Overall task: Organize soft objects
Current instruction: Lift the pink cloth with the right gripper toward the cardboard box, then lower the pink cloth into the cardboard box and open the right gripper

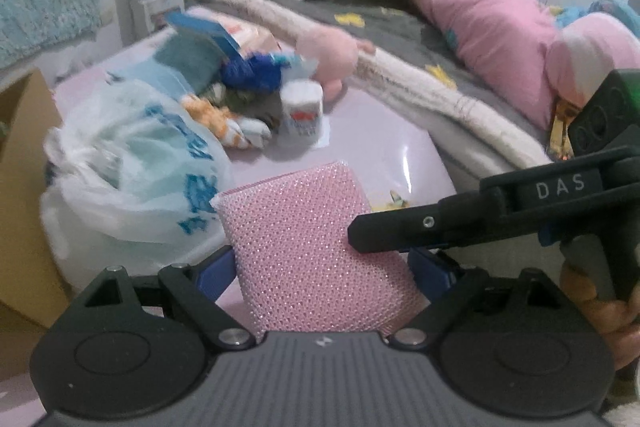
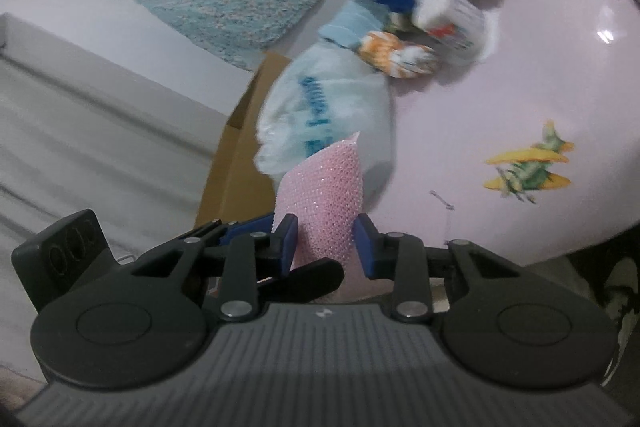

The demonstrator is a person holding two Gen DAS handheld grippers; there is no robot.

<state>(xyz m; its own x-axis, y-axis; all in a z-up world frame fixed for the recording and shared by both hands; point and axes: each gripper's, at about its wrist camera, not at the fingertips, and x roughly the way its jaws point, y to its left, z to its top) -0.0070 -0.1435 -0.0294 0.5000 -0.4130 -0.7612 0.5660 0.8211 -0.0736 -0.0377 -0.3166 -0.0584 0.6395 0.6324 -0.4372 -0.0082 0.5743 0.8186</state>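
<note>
Nearest the lens: pink mesh sponge (image 1: 296, 227), raised off the lilac tabletop (image 1: 384, 147) and held at centre frame in both wrist views.

Left gripper (image 1: 326, 263): jaws spread wide, pads bearing on the sponge's two side edges, judged a light grip across its full width. Right gripper (image 2: 326, 247): entering from 3 o'clock in the left view, jaws nearly closed, pinching one narrow edge of the same sponge.

Risks, as judged:
- Sponge compressible; wide left hold likely to slip if the two hands pull apart.
- Twist or buckle probable if the hands turn unevenly.
- White plastic bag (image 1: 132, 163) just beside at 9 o'clock; snag on its loose rim possible.
- Blur in both views; contact at the right-hand pad of the left gripper partly hidden, not confirmed.

Surface: glossy lilac top with aeroplane sticker (image 2: 528, 171); heap of socks and cloths with a white roll (image 1: 301, 113) and pink plush (image 1: 328, 53) at 12 o'clock.

Room: cardboard box (image 1: 20, 187) at 9 o'clock, bed with pink pillow (image 1: 492, 39) at 2 o'clock.
</note>
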